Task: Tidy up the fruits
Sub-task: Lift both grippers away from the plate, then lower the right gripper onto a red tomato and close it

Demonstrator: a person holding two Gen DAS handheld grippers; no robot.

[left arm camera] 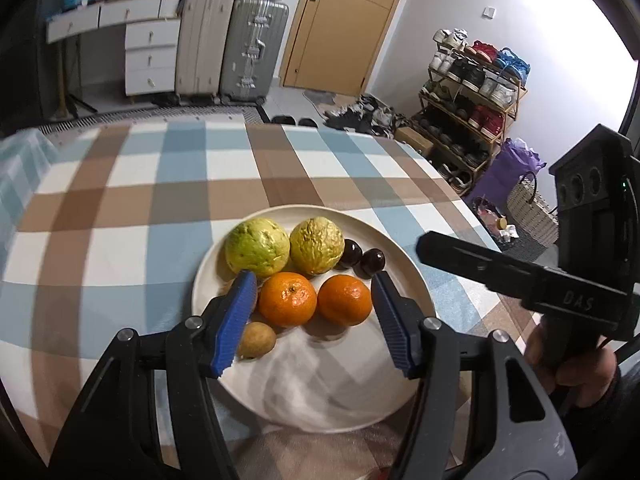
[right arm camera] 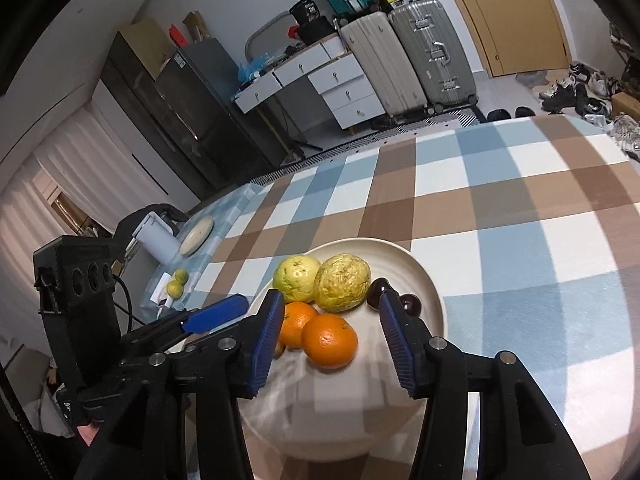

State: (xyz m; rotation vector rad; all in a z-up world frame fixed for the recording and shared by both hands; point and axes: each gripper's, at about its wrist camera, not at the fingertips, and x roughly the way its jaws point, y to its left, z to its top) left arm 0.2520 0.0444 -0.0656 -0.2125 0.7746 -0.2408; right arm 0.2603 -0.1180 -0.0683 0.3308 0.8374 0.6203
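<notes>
Checked tablecloth (left arm camera: 120, 184) bare beyond plate (left arm camera: 416, 280), both tools agape

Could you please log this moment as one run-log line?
left gripper: open, empty | right gripper: open, empty | plate: two guavas, two oranges, two dark fruits, small brown fruit

Right gripper (right arm camera: 326, 344) hanging open above a plate (right arm camera: 424, 276), two oranges (right arm camera: 330, 340) between its fingers, two guavas (right arm camera: 342, 284) at twelve o'clock, checked cloth (right arm camera: 500, 208), left gripper (right arm camera: 212, 318) at nine o'clock
</notes>
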